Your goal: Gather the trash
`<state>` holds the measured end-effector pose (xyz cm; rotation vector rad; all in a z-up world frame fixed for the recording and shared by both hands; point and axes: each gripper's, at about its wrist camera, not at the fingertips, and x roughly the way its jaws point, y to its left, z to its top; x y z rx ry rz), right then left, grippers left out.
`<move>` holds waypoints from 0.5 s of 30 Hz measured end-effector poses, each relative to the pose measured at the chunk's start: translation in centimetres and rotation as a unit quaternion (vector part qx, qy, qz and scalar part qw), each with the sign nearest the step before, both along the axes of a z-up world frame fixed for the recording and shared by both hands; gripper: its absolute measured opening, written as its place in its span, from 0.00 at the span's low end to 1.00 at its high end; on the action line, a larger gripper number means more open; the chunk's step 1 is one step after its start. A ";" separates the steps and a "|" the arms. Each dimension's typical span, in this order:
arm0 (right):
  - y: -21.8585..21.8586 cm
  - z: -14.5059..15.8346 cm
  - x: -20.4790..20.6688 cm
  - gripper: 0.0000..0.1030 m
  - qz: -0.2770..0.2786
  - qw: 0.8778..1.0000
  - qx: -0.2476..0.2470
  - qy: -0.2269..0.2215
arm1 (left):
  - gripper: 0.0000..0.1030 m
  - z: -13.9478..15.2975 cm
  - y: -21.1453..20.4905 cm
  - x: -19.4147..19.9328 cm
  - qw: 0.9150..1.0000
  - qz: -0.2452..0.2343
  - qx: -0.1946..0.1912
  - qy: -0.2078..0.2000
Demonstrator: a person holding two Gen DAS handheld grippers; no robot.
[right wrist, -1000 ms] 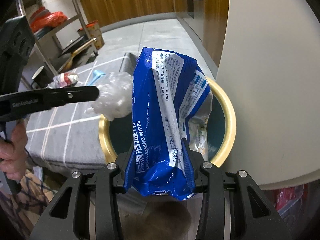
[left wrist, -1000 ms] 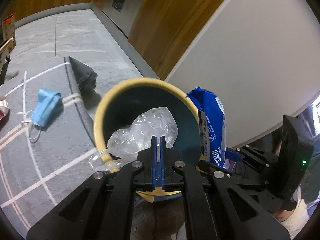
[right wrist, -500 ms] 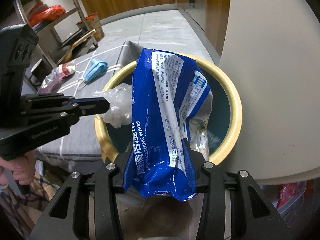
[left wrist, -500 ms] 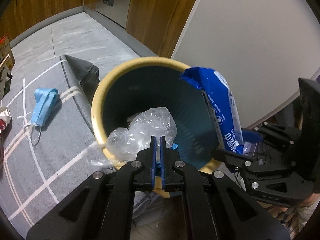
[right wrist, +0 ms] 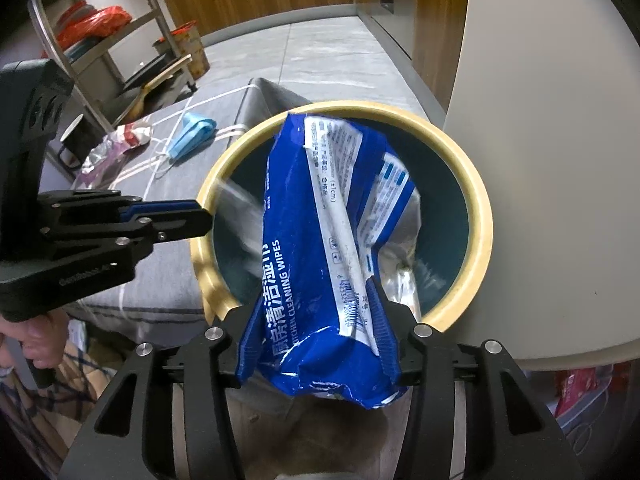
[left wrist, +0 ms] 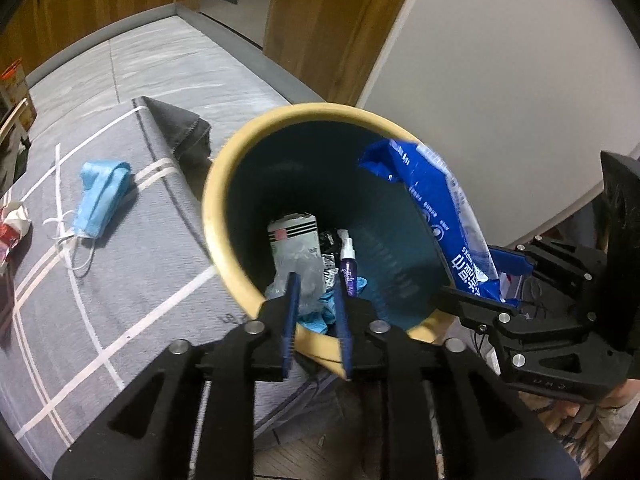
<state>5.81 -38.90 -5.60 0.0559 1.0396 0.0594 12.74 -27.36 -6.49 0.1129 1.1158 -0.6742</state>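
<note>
A: We're at the drop step. Left gripper (left wrist: pixel 316 312) sits over the near rim of the bin (left wrist: pixel 224 184), fingers parted a little with nothing between them. Crumpled clear plastic (left wrist: pixel 298 276) lies among the trash at the bottom.

B: Agreed. In the right wrist view there's a pale smear (right wrist: pixel 244 216) just off the left gripper's tips; too blurred to call.

A: Right gripper (right wrist: pixel 316 340) is clamped on the blue wipes pack (right wrist: pixel 320 240), pinching its lower end, the rest leaning over the bin mouth.

B: So we judge the next move as: part the right fingers so the pack falls in. It's long and floppy, and could catch the rim (right wrist: pixel 476 208).

A: After that, what's left on the grey bench (left wrist: pixel 132 280): a blue face mask (left wrist: pixel 100 196) and a crumpled wrapper (right wrist: pixel 120 140) further left, both well apart from the bin.

B: Hard to make out: the bin contents. We see a white box (left wrist: pixel 294 236), a small purple spray bottle (left wrist: pixel 349 268) and something blue (left wrist: pixel 320 312) under the plastic, all dim.

A: The wipes pack hides most of the bin floor in the right view, and the wrapper is cut off at the left view's edge.

B: Left hand (right wrist: pixel 38 340) only partly in view.
</note>
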 end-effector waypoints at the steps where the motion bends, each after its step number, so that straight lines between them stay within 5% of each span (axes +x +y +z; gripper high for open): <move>1: 0.1 0.0 0.1 0.49 0.000 1.000 -0.001 -0.001 | 0.24 0.1 0.3 0.0 1.000 0.004 -0.003 0.000; 15: 1.0 0.6 0.7 0.53 -0.002 1.000 0.004 -0.005 | 0.32 1.7 6.3 1.0 0.998 0.061 -0.025 0.001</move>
